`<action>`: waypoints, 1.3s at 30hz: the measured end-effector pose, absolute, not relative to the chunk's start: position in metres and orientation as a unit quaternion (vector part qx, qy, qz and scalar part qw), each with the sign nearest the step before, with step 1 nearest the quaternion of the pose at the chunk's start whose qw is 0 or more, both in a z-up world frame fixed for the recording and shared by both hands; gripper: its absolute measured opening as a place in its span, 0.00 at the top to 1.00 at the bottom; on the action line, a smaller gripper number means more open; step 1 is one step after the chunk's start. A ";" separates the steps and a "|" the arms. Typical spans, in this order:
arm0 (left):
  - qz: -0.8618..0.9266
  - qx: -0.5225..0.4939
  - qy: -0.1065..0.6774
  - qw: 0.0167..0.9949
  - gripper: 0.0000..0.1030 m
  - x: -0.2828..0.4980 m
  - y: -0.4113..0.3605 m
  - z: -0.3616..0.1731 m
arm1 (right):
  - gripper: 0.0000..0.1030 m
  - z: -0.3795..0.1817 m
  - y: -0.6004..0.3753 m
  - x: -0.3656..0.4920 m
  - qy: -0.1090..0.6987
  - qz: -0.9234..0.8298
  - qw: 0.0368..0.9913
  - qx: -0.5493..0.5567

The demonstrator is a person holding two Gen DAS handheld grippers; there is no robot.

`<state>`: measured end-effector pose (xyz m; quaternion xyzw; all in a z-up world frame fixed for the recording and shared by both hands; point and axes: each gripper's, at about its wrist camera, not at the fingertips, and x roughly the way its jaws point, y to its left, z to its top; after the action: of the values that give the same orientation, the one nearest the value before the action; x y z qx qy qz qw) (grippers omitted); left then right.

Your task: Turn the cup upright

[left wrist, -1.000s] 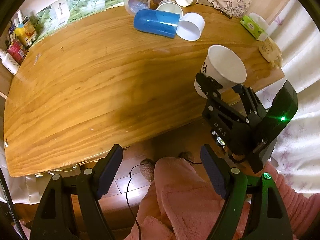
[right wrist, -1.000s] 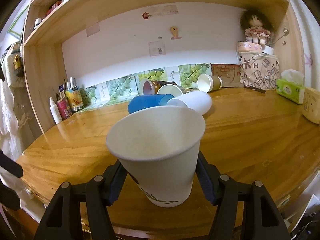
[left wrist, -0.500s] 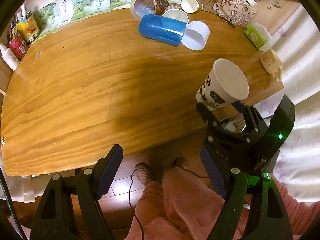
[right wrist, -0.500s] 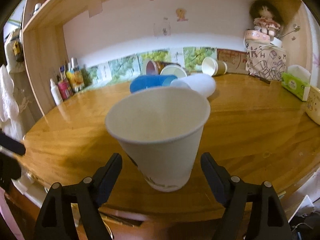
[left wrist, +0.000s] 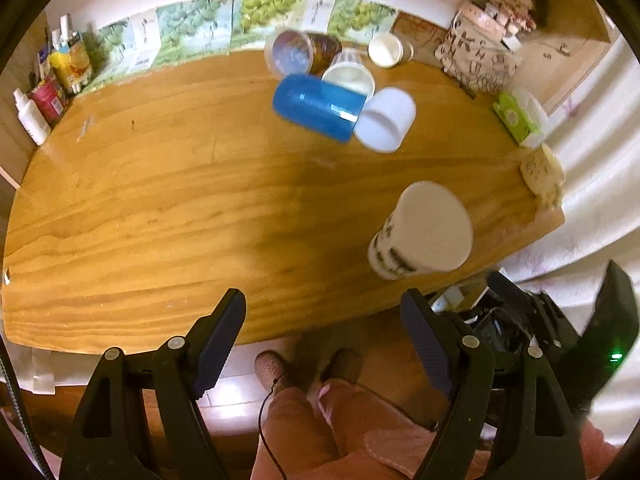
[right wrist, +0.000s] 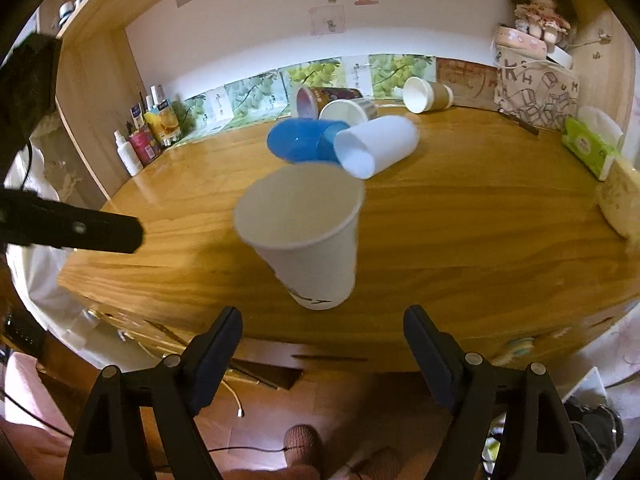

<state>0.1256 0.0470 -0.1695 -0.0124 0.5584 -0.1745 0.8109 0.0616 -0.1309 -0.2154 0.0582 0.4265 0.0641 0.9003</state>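
Observation:
A white paper cup with dark print (right wrist: 308, 236) stands upright, mouth up, near the front edge of the wooden table (right wrist: 480, 240). It also shows in the left wrist view (left wrist: 420, 232). My right gripper (right wrist: 322, 340) is open and empty, drawn back from the cup off the table's front edge. My left gripper (left wrist: 322, 328) is open and empty, held over the table's front edge to the left of the cup. Its finger (right wrist: 72, 228) shows at the left of the right wrist view.
A blue cup (right wrist: 300, 140) and a white cup (right wrist: 376, 146) lie on their sides at mid-table, with several more cups lying behind them (right wrist: 344, 110). Bottles (right wrist: 140, 140) stand at the back left. A tissue pack (right wrist: 592, 146) and a patterned bag (right wrist: 532, 96) sit at the right.
My right gripper opened, let go of the cup and pulled back off the table edge. The cup stays standing upright. The left gripper rose and tilted toward the table's far side.

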 end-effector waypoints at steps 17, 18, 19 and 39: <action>-0.074 -0.073 0.427 0.898 0.20 0.088 0.023 -0.071 | 0.19 -0.070 -0.184 0.058 0.436 0.067 0.893 0.095; -0.065 -0.076 0.422 0.901 0.20 0.084 0.023 -0.068 | 0.19 -0.066 -0.185 0.055 0.434 0.067 0.893 0.097; -0.055 -0.078 0.415 0.905 0.20 0.080 0.023 -0.064 | 0.19 -0.063 -0.186 0.053 0.432 0.067 0.894 0.099; 0.042 -0.046 0.221 0.973 0.01 -0.005 -0.006 -0.012 | 0.00 -0.022 -0.221 -0.006 0.266 0.056 0.959 0.078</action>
<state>-0.0053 -0.0064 -0.0125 -0.0460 0.2214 0.0417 0.9732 -0.0058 -0.2210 -0.0219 0.0782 0.2660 0.0564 0.9592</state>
